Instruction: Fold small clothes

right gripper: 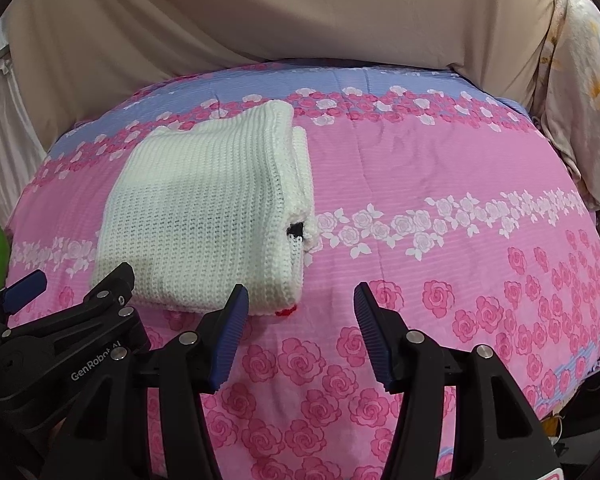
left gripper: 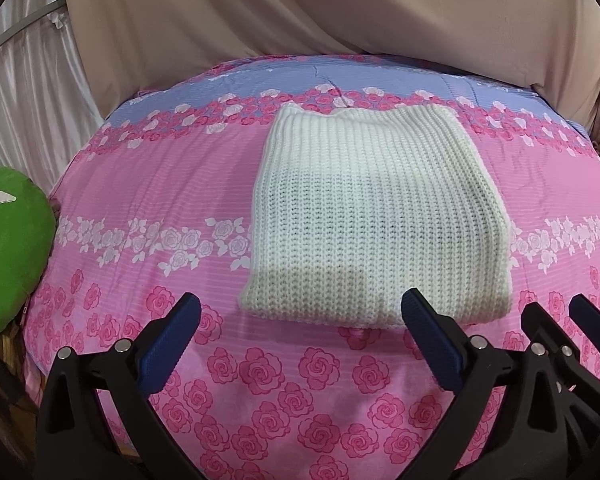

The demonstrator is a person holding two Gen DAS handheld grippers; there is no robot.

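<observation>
A white knitted garment lies folded into a thick rectangle on the pink rose-print bedspread. In the right wrist view the garment shows stacked layers on its right side, with a small black patch and a red bit at the edges. My left gripper is open and empty, just short of the garment's near edge. My right gripper is open and empty, just right of the garment's near right corner. The right gripper also shows in the left wrist view, and the left gripper in the right wrist view.
A green plush cushion sits at the bed's left edge. A beige sheet hangs behind the bed. A floral pillow leans at the far right. Bare bedspread spreads to the right of the garment.
</observation>
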